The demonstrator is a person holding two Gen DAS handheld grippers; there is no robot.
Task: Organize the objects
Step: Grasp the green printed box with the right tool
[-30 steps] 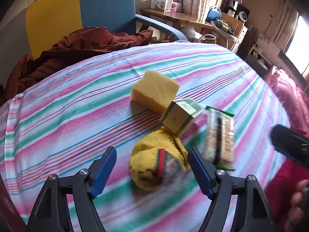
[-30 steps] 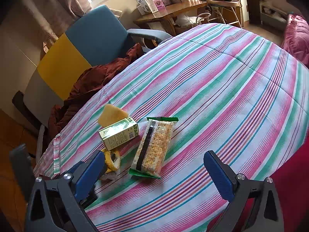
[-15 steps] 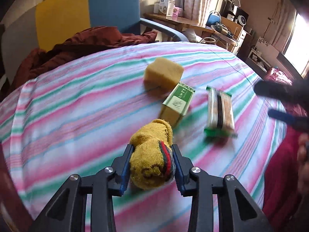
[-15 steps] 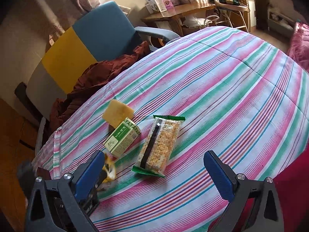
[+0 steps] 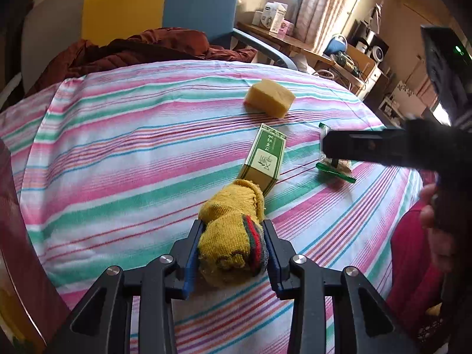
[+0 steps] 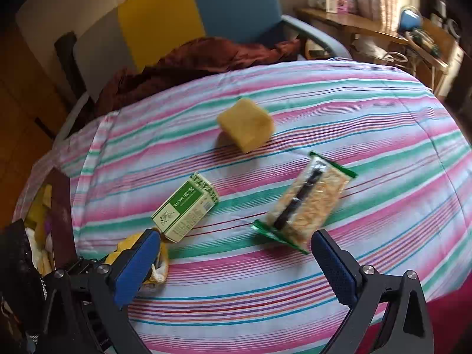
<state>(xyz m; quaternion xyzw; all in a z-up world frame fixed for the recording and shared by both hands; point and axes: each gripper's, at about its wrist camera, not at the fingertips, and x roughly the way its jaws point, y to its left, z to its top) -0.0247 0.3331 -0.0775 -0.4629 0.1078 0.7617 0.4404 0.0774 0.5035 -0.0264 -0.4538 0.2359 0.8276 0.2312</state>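
Since a second ago our left hand-held gripper has clamped the sock, seemingly lifted, at six o'clock; right hand-held gripper gapes. Soft sock could slip out.

I see the striped pink, green and white cloth covering the surface, with a dark red padded jacket heaped at its far edge. Behind that stands a blue and yellow upholstered armchair. Further off, a wooden side table carries white cartons, beside pale patterned curtains.
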